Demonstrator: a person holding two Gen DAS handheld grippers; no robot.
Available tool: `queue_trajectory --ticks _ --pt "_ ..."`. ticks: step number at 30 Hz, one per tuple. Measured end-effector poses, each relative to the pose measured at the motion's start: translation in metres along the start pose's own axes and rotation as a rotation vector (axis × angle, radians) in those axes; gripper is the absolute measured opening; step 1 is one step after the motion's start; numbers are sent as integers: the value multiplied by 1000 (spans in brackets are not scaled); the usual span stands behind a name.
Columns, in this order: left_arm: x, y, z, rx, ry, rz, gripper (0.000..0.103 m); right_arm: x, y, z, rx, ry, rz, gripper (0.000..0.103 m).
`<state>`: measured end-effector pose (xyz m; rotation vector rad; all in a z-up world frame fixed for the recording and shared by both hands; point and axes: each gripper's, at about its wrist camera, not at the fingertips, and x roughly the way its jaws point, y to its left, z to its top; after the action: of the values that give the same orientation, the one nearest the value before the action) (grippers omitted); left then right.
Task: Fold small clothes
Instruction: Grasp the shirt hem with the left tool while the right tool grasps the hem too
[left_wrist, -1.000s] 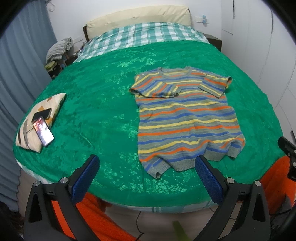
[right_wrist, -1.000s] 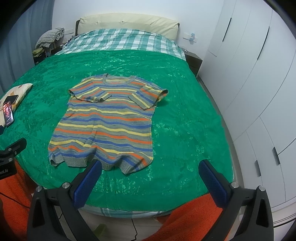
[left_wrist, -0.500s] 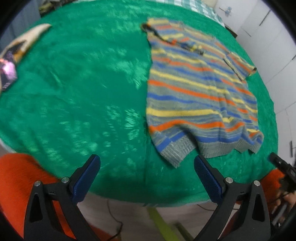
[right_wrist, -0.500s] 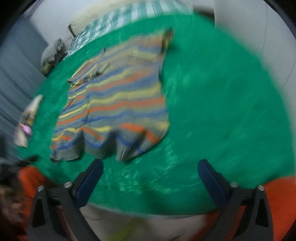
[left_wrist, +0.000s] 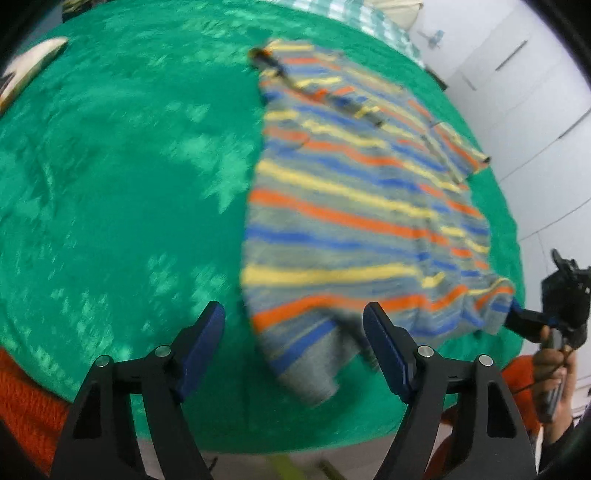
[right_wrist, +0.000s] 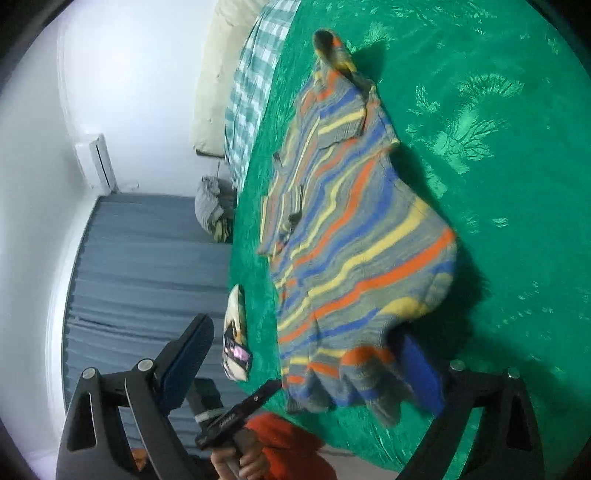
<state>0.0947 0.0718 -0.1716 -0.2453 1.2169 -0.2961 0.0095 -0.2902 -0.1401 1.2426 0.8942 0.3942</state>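
A striped knit sweater (left_wrist: 354, 206) lies face up on a bed covered by a green bedspread (left_wrist: 122, 192), its hem toward the near edge, as a person holding two grippers moves in on the garment's lower corners. Both short sleeves appear already turned in across the chest; the body is not yet folded, and the hem is rumpled, not flat.

The left gripper (left_wrist: 293, 325) hovers at the hem's left corner with its blue-padded fingers (left_wrist: 384, 339) spread wide, clasping nothing; the grey ribbed band sits between them, though whether either pad touches cloth cannot be told through the blur. The right gripper (right_wrist: 317, 365), rolled onto its side, has its fingers parted too, one blue pad (right_wrist: 417, 365) tucked beneath the opposite hem corner, where the knit bunches and lifts slightly off the bedspread, the other pad standing clear in the air. No grip has closed.

By the look of it, the task is at an early stage: sleeves dealt with, the main fold of the body up toward the collar apparently next, with any further halving still to come. A small cushion (right_wrist: 234, 325) carrying a lit phone (right_wrist: 238, 352) rests near the bed's left edge, well apart from the sweater. White wardrobe doors (left_wrist: 524, 85) stand beyond the bed's far side.
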Motion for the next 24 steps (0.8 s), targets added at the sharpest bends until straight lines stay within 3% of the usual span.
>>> queue_trajectory --ticks 4,6,7,8,9,10,11,14,17,21,22,24 --pt "4 10 -23 -30 48 -4 76 -8 -23 -18 42 42 -79 94" --pt "5 7 -27 -30 49 -18 76 -9 -38 -21 30 54 -112 89" --pt "6 4 -25 -32 47 -32 73 -6 -42 -23 22 54 -127 78" --pt "8 0 -23 -32 43 -46 60 -4 -46 -22 22 52 -133 64" --pt "9 -3 -21 -28 44 -52 48 -2 -46 -20 21 58 -135 57" --pt "11 -5 -18 -21 52 -63 14 -2 -46 -18 15 66 -139 42" --pt "12 -5 -16 -18 64 -68 5 -4 -43 -17 2 76 -144 32" --pt "1 10 -13 -52 81 -118 4 -22 -22 -18 -79 112 -166 15" --pt "-12 26 -16 -56 98 -142 4 -40 -6 -20 -140 159 -245 13" --pt "-6 33 -12 -55 107 -67 4 -36 -8 -21 -196 197 -418 13" --pt "-4 32 -11 -64 112 -70 6 -33 -12 -20 -196 189 -464 17" --pt "-2 31 -13 -82 124 -83 11 -32 -27 -18 -143 171 -495 33"
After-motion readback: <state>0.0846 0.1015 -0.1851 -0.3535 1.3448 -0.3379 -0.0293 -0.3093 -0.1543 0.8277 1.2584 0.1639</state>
